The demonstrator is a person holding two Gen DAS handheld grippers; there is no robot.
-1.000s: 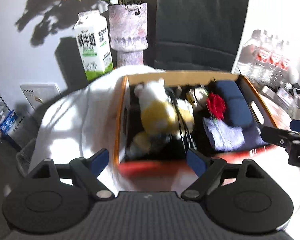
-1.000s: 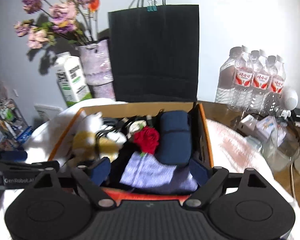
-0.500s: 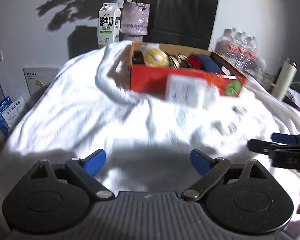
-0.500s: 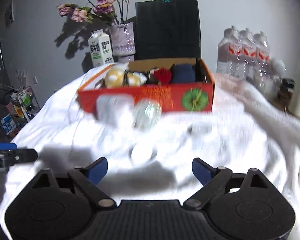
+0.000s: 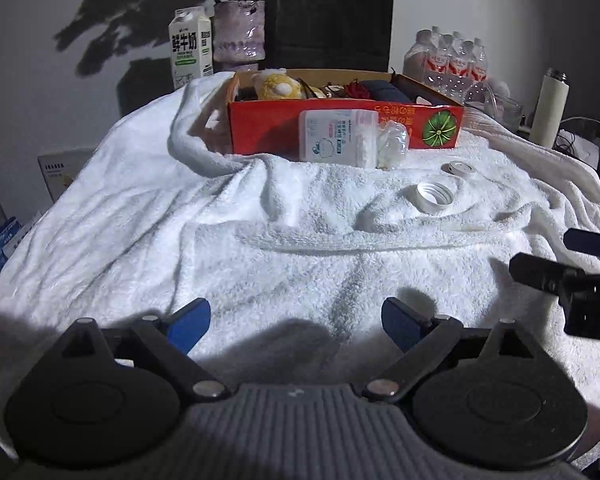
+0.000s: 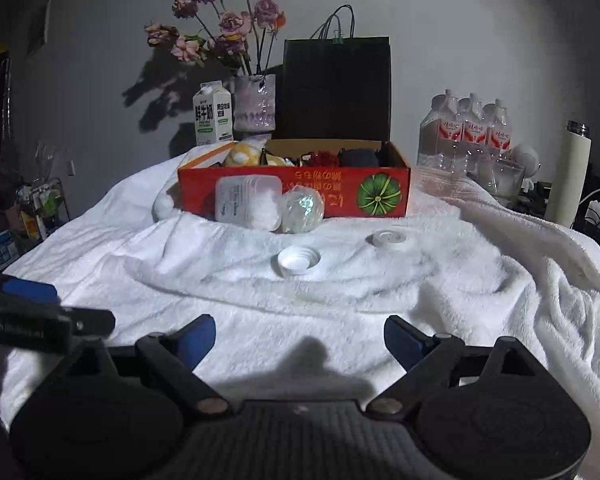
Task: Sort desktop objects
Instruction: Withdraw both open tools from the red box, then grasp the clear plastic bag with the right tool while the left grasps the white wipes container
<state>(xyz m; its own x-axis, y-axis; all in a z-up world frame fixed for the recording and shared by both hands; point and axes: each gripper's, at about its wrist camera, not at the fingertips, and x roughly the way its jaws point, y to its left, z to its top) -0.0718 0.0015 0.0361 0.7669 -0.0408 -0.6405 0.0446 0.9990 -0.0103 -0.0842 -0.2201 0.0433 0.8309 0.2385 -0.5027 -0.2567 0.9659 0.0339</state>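
Both wrist cameras are sitting low over the white towel point(image 5: 228, 248), looking forward along their own blue-tipped fingers toward the red box point(image 5: 344, 128) and the far wall. The left view is facing from left of centre, catching the right gripper point(image 5: 556, 256) at its right edge; the right view is catching the left gripper point(image 6: 56, 308) at its left. Both are sharing the box, the white cap point(image 6: 299, 259) and the black bag point(image 6: 336, 88).

1. Your box point(image 6: 340, 196) is red, with a green striped melon print.
2. Your towel point(image 6: 380, 320) is plain white.
3. Your caps point(image 6: 299, 259) are white.
4. Your bag point(image 6: 336, 88) is black.
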